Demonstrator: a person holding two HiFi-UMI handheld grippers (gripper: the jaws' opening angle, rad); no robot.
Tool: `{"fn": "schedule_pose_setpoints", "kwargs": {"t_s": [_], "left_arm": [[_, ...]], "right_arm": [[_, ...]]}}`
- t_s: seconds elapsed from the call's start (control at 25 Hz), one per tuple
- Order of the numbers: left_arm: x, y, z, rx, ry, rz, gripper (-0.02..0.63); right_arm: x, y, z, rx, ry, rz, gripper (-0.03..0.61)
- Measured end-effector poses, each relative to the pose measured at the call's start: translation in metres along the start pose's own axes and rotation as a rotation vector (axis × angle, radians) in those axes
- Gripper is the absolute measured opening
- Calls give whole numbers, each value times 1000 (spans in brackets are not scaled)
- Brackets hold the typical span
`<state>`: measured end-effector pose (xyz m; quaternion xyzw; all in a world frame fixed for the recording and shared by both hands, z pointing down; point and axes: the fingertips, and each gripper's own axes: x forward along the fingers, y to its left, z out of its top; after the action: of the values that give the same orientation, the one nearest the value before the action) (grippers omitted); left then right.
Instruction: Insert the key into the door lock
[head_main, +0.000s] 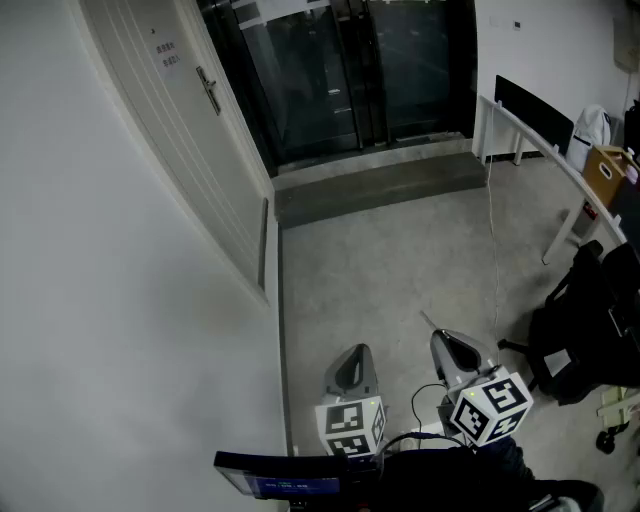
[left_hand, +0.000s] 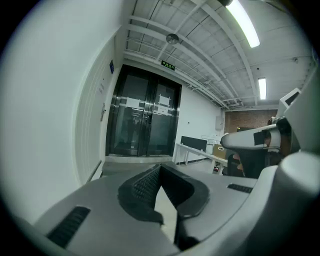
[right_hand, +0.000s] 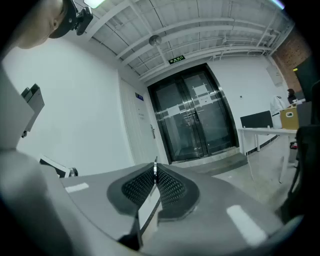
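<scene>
Head view: task is barely under way. The key (right_hand: 155, 166) is in the grip and nothing else is done; the approach to the door (head_main: 190, 170) and the insertion itself are both left.

Right tongs (right_hand: 155, 172) are clamped on the key. It's a thin flat metal blade, held edge-on, with its tip poking just past the pads and aimed roughly at the door.

Left tongs (left_hand: 159, 171) are closed at the tips and hold nothing.

Both tongs are well apart from the door, back along its wall.

Door handle (head_main: 208, 92) sits on the door's edge nearest the glass entrance (head_main: 340, 70). The lock is too small to make out; it's presumably by the handle.
</scene>
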<state>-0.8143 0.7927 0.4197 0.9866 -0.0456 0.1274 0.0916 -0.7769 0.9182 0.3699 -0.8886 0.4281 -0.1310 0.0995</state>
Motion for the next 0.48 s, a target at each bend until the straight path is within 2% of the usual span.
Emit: {"fn": "schedule_pose_setpoints", "kwargs": {"t_s": [0.48], "left_arm": [[-1, 2, 3, -3, -2, 2, 2]], "right_arm": [[2, 2, 3, -11, 5, 2, 12]]}}
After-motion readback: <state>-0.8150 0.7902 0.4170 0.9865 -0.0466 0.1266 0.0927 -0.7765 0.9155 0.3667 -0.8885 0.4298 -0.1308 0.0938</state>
